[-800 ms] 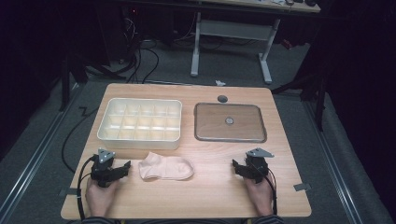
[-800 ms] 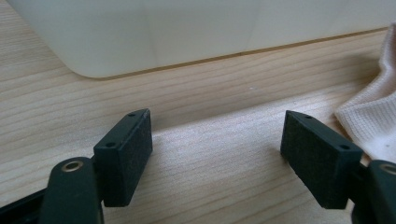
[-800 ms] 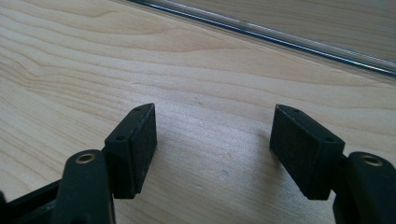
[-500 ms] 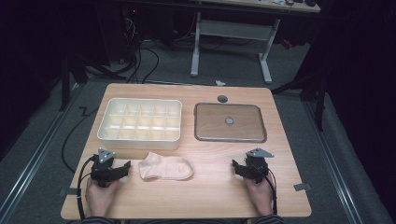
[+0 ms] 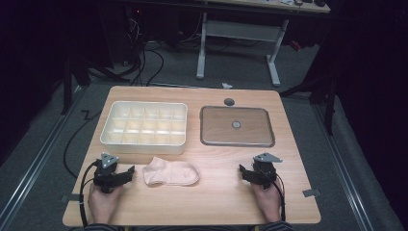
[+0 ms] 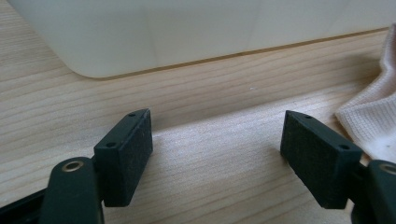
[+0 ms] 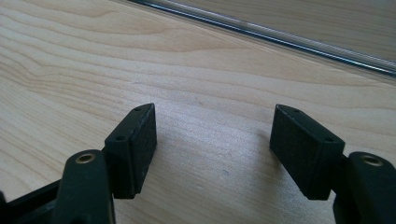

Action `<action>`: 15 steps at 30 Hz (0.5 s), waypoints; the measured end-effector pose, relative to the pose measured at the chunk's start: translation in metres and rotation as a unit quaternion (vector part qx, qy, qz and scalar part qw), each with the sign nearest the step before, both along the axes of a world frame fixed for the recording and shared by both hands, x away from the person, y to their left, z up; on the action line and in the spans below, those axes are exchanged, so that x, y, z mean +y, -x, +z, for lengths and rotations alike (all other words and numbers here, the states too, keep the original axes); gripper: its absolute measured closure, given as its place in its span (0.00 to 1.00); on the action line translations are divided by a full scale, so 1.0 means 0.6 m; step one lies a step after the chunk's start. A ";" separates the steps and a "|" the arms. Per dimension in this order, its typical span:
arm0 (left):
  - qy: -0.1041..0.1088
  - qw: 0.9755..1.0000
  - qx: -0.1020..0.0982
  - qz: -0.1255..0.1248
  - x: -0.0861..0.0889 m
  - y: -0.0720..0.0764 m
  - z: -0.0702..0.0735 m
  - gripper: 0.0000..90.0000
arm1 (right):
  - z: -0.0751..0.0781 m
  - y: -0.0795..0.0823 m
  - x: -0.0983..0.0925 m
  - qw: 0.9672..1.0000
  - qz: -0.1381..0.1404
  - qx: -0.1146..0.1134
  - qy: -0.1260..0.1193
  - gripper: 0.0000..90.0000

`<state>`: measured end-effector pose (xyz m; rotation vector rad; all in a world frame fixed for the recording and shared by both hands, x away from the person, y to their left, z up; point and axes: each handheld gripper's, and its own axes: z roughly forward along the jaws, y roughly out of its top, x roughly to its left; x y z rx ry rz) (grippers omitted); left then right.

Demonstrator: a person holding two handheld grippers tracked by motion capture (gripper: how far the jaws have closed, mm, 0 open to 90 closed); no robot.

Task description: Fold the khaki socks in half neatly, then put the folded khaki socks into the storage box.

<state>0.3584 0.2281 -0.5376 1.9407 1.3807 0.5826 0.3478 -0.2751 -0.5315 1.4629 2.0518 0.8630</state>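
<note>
A pale pink sock (image 5: 171, 173) lies flat near the table's front, between my two grippers. In the left gripper view its edge (image 6: 369, 126) sits just beyond the right jaw. My left gripper (image 5: 117, 172) rests on the wood left of the sock, open, with bare table between its jaws (image 6: 217, 154). My right gripper (image 5: 254, 172) rests at the front right, also open and holding nothing (image 7: 212, 149). A white compartment tray (image 5: 144, 141) stands behind the sock; its near wall (image 6: 187, 32) rises ahead of the left gripper.
A clear flat lid or shallow tray (image 5: 237, 126) lies on the table's back right; its rim (image 7: 280, 35) crosses ahead of the right gripper. A small dark round disc (image 5: 229, 101) sits near the far edge. Cables trail from both grippers over the front edge.
</note>
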 end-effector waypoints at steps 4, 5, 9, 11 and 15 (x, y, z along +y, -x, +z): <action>-0.001 1.000 0.000 0.000 0.000 0.000 0.000 0.29 | 0.000 0.000 0.000 1.000 0.001 -0.001 0.001 0.35; -0.001 1.000 0.000 0.001 0.000 0.000 0.000 0.29 | 0.000 0.000 0.000 1.000 0.001 -0.001 0.001 0.35; -0.003 1.000 -0.001 0.003 -0.001 0.000 0.000 0.29 | 0.000 -0.001 0.001 1.000 0.001 0.000 0.000 0.36; -0.003 1.000 -0.001 0.004 -0.001 0.000 0.000 0.30 | 0.000 -0.001 0.001 1.000 0.002 0.000 -0.001 0.36; -0.003 1.000 -0.001 0.004 -0.001 0.000 0.000 0.30 | 0.000 -0.001 0.001 1.000 0.005 -0.001 -0.001 0.38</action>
